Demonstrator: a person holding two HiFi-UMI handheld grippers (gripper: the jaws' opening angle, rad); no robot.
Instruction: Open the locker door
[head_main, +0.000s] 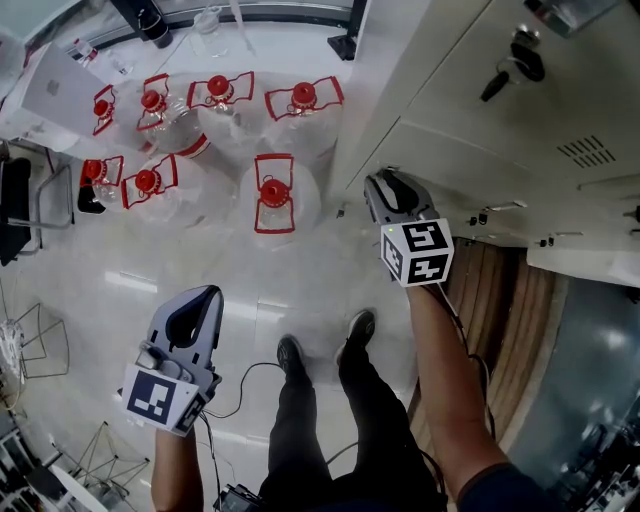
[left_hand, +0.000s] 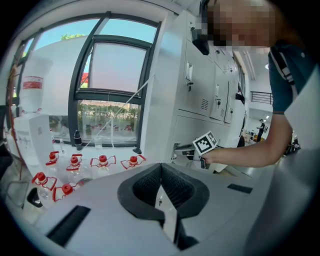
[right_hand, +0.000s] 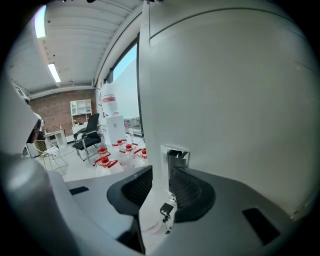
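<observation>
The white locker door (right_hand: 230, 100) fills the right of the right gripper view. Its left edge carries a recessed metal handle (right_hand: 176, 156), with keys (right_hand: 165, 210) hanging below it. My right gripper (right_hand: 161, 170) has one jaw on each side of that edge and is shut on the door at the handle. In the head view the right gripper (head_main: 383, 185) presses against the locker front (head_main: 470, 160) at its left edge. My left gripper (head_main: 205, 295) hangs over the floor, apart from the lockers. It is shut with nothing held, its tips touching (left_hand: 161, 167).
Several big water bottles with red caps (head_main: 275, 190) stand on the floor left of the lockers, below a window (left_hand: 112, 70). The person's feet (head_main: 290, 355) are between the bottles and the lockers. An office chair (right_hand: 87, 137) stands further back.
</observation>
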